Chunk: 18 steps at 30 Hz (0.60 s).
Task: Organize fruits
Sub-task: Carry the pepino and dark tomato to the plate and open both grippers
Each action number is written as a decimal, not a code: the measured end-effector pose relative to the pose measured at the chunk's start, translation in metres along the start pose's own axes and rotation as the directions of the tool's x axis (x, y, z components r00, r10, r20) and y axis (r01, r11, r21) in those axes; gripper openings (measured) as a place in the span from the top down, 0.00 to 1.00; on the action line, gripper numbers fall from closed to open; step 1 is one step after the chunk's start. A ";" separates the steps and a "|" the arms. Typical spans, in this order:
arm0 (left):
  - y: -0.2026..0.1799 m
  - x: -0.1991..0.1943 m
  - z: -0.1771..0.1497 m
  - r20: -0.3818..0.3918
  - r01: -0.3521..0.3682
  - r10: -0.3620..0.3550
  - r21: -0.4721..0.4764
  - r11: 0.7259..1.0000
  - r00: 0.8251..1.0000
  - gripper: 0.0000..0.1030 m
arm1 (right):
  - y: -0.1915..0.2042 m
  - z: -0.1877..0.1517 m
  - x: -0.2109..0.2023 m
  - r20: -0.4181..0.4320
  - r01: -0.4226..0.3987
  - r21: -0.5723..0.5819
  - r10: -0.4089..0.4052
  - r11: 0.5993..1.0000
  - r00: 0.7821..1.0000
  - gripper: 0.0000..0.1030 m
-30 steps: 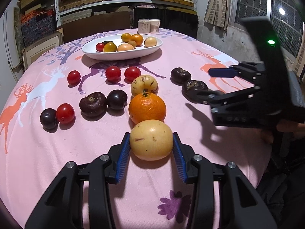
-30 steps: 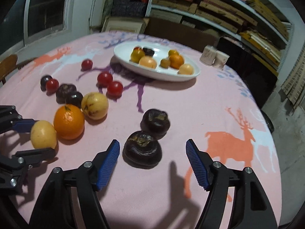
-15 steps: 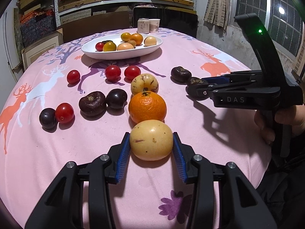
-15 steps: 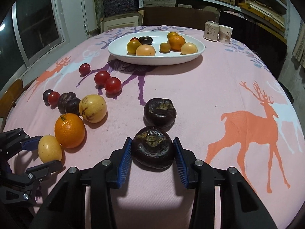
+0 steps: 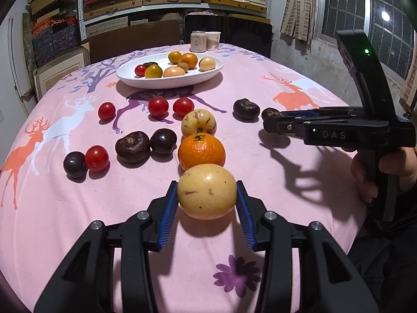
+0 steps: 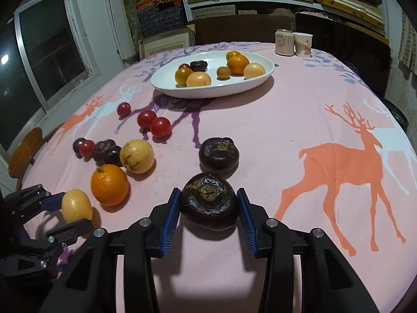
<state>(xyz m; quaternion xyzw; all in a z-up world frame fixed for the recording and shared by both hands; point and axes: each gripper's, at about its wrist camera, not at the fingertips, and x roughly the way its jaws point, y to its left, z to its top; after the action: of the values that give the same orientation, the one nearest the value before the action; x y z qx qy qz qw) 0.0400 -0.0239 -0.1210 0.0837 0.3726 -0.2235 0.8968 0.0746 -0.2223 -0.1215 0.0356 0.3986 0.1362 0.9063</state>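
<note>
Both fruits have come up off the cloth since a moment ago. Left gripper point(image 5: 207, 206) has its blue pads pressed on either side of the yellow fruit point(image 5: 207, 191), and an orange point(image 5: 201, 151) sits just beyond at twelve o'clock. Right gripper point(image 6: 208, 208) is clamped on the dark wrinkled fruit point(image 6: 209, 200), its twin point(image 6: 219, 155) near at twelve o'clock. White plate point(image 6: 166, 80) waits well apart, up at twelve on the pink tablecloth point(image 6: 299, 120).

Left gripper point(image 5: 207, 203) and right gripper point(image 6: 208, 206) (both held low) have jaws clamped on fruit.
</note>
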 end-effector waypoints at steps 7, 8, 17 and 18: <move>0.002 -0.005 0.001 0.006 0.001 -0.001 -0.005 1.000 1.000 0.59 | 0.002 -0.004 -0.005 0.002 0.007 -0.027 -0.007 1.000 1.000 0.58; 0.002 -0.005 0.001 0.006 0.001 -0.001 -0.006 1.000 1.000 0.59 | 0.002 -0.004 -0.006 0.003 0.007 -0.027 -0.007 1.000 1.000 0.58; 0.008 -0.017 0.039 0.043 0.013 -0.013 0.003 1.000 0.999 0.59 | -0.008 0.029 -0.028 0.053 0.007 -0.029 -0.005 1.000 0.999 0.58; 0.009 -0.017 0.047 0.051 0.009 -0.010 0.011 1.000 0.999 0.59 | -0.010 0.038 -0.031 0.062 0.012 -0.030 -0.010 0.999 0.998 0.58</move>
<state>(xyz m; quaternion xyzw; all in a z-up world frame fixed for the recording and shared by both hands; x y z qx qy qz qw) 0.0630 -0.0248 -0.0760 0.0811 0.3489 -0.2319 0.9044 0.0845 -0.2392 -0.0757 0.0237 0.3685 0.1361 0.9193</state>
